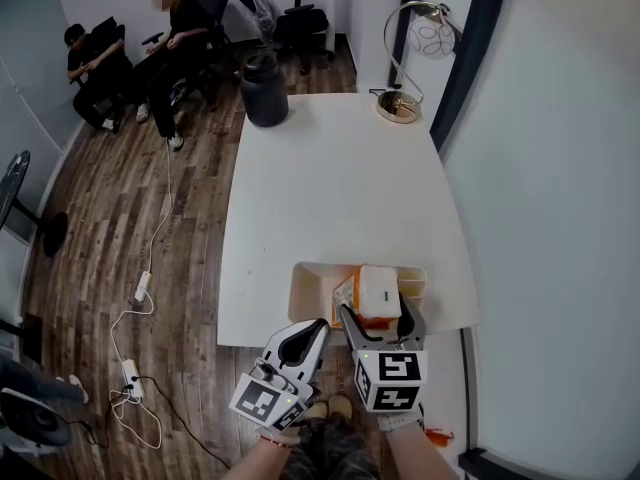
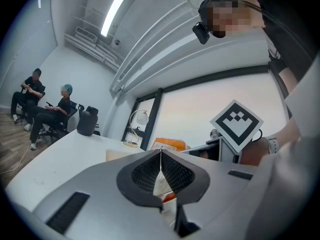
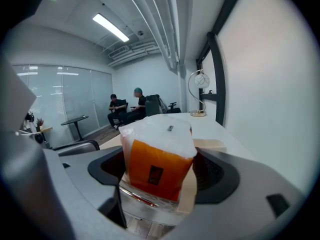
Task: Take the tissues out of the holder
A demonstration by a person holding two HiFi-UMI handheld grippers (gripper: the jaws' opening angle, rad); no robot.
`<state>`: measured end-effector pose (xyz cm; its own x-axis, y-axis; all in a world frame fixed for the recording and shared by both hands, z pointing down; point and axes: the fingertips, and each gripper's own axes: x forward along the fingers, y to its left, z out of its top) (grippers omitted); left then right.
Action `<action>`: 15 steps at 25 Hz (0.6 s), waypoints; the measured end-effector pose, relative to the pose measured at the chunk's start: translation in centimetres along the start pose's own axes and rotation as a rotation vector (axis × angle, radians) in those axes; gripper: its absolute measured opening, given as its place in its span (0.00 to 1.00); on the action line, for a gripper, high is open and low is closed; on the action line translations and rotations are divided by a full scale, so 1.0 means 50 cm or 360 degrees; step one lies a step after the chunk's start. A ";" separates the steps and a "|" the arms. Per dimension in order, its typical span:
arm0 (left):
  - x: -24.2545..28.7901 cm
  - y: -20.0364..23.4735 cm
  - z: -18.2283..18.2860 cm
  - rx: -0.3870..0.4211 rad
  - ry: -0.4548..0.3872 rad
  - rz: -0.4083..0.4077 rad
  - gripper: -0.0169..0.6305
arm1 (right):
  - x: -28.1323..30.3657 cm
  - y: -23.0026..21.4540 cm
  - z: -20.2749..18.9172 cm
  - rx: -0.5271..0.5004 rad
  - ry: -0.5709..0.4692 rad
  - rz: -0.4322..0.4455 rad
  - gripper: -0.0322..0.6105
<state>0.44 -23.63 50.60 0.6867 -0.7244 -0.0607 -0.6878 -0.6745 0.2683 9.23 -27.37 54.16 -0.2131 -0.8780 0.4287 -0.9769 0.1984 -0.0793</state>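
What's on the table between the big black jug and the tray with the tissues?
Nothing. In the head view, the white table is bare from the black jug to the tray.

the holder [image 1: 312, 286] sits at the counter's [image 1: 340, 188] near edge. the tissue pack [image 1: 380, 290] is at its right half, between the right gripper's [image 1: 378, 310] fingers. the left gripper [image 1: 316, 330] is just left. a jug [image 1: 264, 90] and a lamp [image 1: 398, 106] stand at the far corners.

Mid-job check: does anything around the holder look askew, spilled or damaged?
Nothing looks spilled or damaged. The tissue pack is clamped in the right gripper over the holder. The one thing to watch is that the holder sits close to the near edge of the table.
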 end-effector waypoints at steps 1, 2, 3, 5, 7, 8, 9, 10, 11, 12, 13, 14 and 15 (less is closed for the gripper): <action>-0.002 0.000 -0.002 -0.0001 0.0004 0.0003 0.05 | 0.005 0.000 -0.004 0.0001 0.0025 -0.0009 0.65; -0.005 0.000 -0.004 -0.0002 0.0008 0.0007 0.05 | 0.008 0.000 -0.005 -0.0002 0.0036 -0.0021 0.65; -0.008 0.001 -0.005 -0.0003 0.0012 0.0012 0.05 | 0.009 -0.001 -0.005 -0.0010 0.0038 -0.0034 0.65; -0.013 0.003 -0.006 -0.0004 0.0014 0.0022 0.05 | 0.008 -0.001 -0.003 -0.0042 0.0031 -0.0047 0.65; -0.017 0.005 -0.008 -0.0003 0.0013 0.0028 0.05 | 0.009 0.001 -0.003 -0.0074 0.0024 -0.0038 0.65; -0.018 0.006 -0.009 -0.0003 0.0013 0.0031 0.05 | 0.009 0.001 -0.003 -0.0087 0.0019 -0.0035 0.65; -0.020 0.006 -0.009 -0.0003 0.0013 0.0032 0.05 | 0.009 0.000 -0.003 -0.0095 0.0011 -0.0036 0.63; -0.021 0.005 -0.010 -0.0002 0.0012 0.0033 0.05 | 0.009 -0.001 -0.004 -0.0098 0.0002 -0.0040 0.61; -0.022 0.005 -0.009 -0.0001 0.0012 0.0033 0.05 | 0.007 -0.004 -0.004 -0.0098 -0.0008 -0.0045 0.59; -0.023 0.003 -0.009 0.0002 0.0011 0.0032 0.05 | 0.006 -0.006 -0.004 -0.0100 -0.0016 -0.0050 0.57; -0.024 0.003 -0.008 0.0003 0.0010 0.0030 0.05 | 0.005 -0.007 -0.004 -0.0106 -0.0021 -0.0055 0.56; -0.025 0.002 -0.008 0.0004 0.0010 0.0030 0.05 | 0.004 -0.008 -0.003 -0.0115 -0.0024 -0.0060 0.54; -0.025 0.002 -0.008 0.0004 0.0011 0.0030 0.05 | 0.003 -0.008 -0.002 -0.0128 -0.0025 -0.0064 0.54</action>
<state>-0.39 -22.72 51.07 0.6752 -0.7360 -0.0492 -0.7012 -0.6611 0.2671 9.57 -27.53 54.35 -0.1745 -0.8925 0.4159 -0.9804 0.1966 0.0106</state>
